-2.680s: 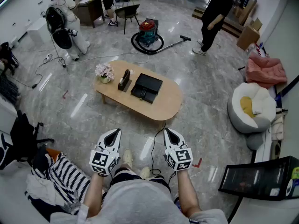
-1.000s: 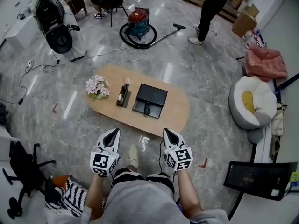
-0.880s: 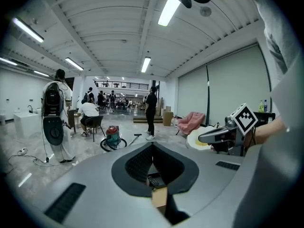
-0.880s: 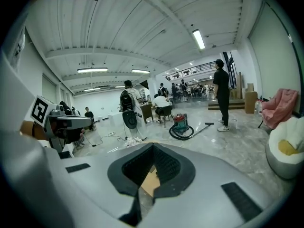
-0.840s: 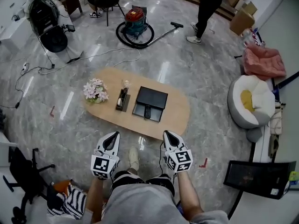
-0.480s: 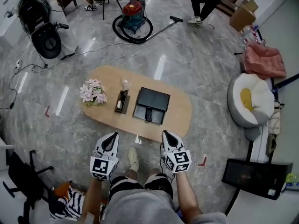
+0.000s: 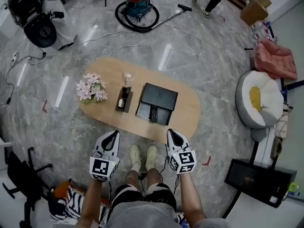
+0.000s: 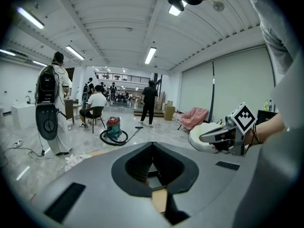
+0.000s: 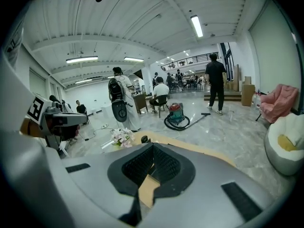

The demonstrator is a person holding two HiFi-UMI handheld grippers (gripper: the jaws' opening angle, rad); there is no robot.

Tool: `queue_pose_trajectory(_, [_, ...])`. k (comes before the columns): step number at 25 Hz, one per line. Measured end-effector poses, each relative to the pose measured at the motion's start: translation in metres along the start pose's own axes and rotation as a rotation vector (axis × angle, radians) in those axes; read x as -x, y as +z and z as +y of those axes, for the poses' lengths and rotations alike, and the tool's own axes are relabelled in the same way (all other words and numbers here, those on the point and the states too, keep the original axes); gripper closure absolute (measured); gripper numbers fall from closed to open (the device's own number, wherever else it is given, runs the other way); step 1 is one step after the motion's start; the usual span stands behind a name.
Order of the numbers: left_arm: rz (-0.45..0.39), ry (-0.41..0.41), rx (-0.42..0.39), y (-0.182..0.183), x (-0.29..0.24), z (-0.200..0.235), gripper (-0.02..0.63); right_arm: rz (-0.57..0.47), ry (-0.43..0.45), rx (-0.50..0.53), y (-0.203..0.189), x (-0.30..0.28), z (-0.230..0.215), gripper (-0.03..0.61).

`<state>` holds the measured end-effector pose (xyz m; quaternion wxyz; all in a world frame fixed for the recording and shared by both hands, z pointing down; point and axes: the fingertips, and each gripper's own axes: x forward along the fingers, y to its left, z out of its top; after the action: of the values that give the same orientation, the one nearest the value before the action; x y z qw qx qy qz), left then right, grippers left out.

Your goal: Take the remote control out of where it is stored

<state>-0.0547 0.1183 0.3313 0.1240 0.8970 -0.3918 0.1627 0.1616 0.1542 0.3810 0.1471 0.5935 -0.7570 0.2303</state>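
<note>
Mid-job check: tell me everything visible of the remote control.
The remote control is a slim, dark bar, too small to show its buttons. It lies flat in the open front tray of the black box on the wooden table, its long axis pointing away from the person. Only the tray touches it; the left gripper and right gripper hang short of the table.

A pale wooden table (image 7: 187,113) with a smooth, matt top stands on a grey marble-look floor (image 7: 213,65) — polished, glossy, streaked with reflected light. On the table, a matt black box (image 7: 161,96) and a black plastic remote control (image 7: 153,113). Nearby — a soft white cloth beanbag (image 7: 244,103).
</note>
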Motion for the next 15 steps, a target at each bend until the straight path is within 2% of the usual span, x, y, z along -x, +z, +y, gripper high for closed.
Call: queue_pose_trajectory(15, [0.061, 0.089, 0.078, -0.091, -0.046, 0.025, 0.606, 0.107, 0.090, 0.014, -0.083, -0.092, -0.037, 0.571])
